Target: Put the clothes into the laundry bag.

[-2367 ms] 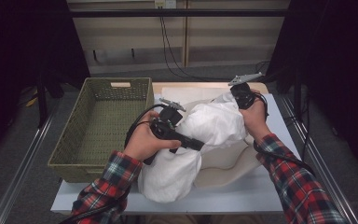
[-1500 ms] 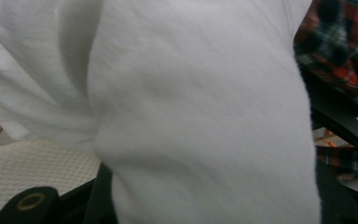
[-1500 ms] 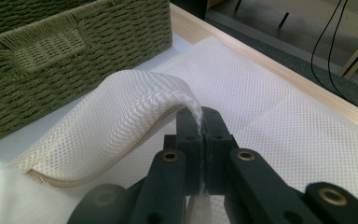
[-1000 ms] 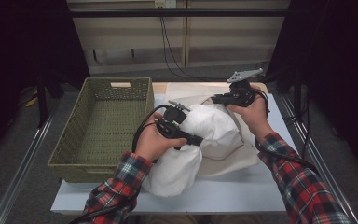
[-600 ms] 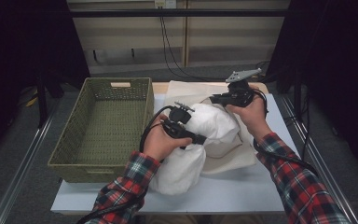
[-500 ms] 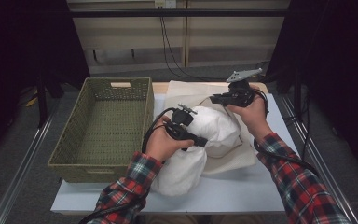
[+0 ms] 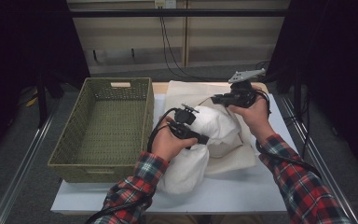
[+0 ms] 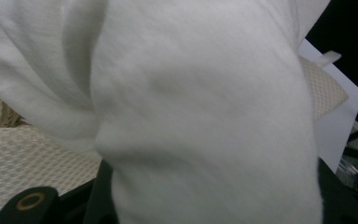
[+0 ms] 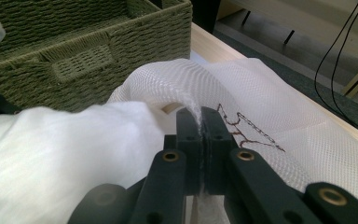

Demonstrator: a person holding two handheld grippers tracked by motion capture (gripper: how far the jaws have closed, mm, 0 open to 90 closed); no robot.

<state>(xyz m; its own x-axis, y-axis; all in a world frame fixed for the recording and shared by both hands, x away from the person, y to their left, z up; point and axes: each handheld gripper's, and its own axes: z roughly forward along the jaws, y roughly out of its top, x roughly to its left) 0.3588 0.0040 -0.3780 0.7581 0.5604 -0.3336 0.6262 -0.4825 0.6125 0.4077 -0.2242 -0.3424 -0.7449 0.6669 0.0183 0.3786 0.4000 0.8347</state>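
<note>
the left gripper (image 7: 204, 139) has shifted right and down, pushing the white garment (image 7: 214, 128) further into the mesh bag (image 7: 235, 156) on the table (image 7: 242, 193), its jaws pinching a thick fold. the right gripper (image 7: 216, 98) is pressed together on the bag's rim. soft, light, floppy stuff; best grabbed by bunched folds.

**Both Grippers Clamped, Arms Reaching Forward**

The person's two forearms, in red plaid sleeves, came in from the bottom of the high view. The left hand (image 7: 168, 142) held the left gripper (image 7: 204, 138) low and pointing toward the right, its jaws partly closed around a bulky fold. The right hand (image 7: 251, 112) was raised farther forward, holding the right gripper (image 9: 199, 122) level, with its jaws pinched tightly together on a thin layer.
</note>
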